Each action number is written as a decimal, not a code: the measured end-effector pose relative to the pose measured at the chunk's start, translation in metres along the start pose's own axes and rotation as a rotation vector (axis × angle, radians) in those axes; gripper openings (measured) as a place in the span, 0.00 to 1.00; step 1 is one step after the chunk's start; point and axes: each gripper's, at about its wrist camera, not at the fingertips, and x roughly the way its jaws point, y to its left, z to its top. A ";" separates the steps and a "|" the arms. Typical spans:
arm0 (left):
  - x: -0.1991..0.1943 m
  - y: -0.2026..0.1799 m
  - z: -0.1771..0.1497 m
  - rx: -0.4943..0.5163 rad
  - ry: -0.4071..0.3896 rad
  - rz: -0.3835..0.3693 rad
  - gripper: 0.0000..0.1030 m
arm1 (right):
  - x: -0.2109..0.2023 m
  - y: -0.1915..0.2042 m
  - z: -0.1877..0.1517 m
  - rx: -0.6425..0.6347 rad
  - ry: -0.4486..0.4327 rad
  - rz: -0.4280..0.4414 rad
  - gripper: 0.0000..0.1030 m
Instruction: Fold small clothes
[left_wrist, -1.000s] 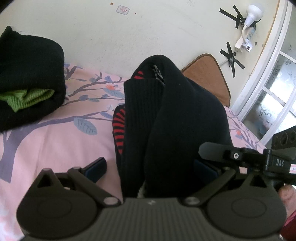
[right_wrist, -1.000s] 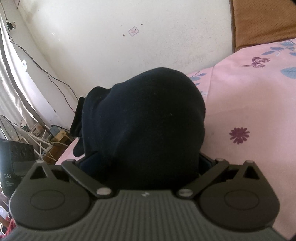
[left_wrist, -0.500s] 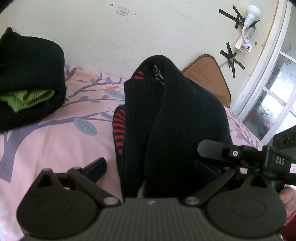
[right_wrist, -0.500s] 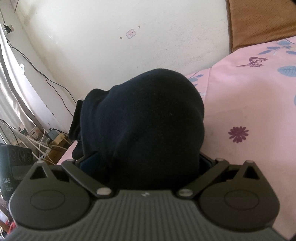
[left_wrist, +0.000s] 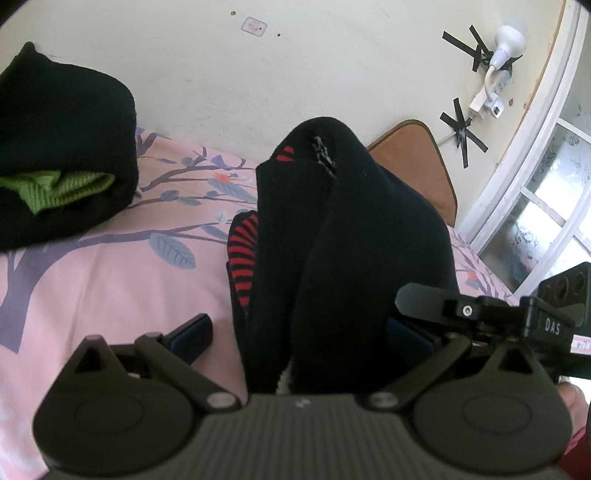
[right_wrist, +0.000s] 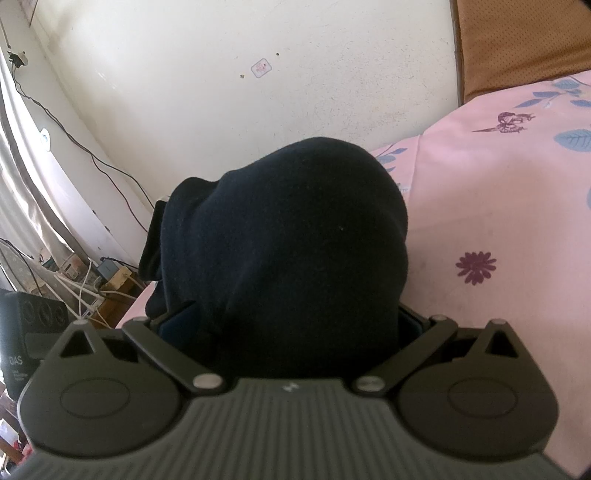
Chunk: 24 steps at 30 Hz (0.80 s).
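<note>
Both tongs spread wide | left tongs (left_wrist: 299, 332), right tongs (right_wrist: 291, 325) | dark garment (left_wrist: 332, 240) bunched between fingers

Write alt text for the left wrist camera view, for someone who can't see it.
A dark garment with red stripes bunches up between the left gripper's open jaws, over a pink floral bedsheet. A folded black and green pile sits at back left, by a cream wall.

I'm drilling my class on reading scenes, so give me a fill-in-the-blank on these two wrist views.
1. The dark garment between the left gripper fingers shows stripes of black and ____.
2. The bedsheet is mainly ____.
3. The folded black pile has a ____ garment tucked in it.

Missing: red; pink; green
</note>
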 end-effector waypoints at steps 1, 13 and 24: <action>0.000 0.000 0.000 -0.002 -0.001 -0.001 1.00 | 0.000 0.000 0.000 0.000 0.000 0.000 1.00; 0.000 -0.003 0.000 0.010 0.005 0.019 1.00 | 0.000 -0.001 0.000 0.000 0.000 0.001 1.00; 0.002 -0.008 0.000 0.043 0.025 0.035 1.00 | -0.004 -0.003 0.002 -0.002 0.020 0.034 1.00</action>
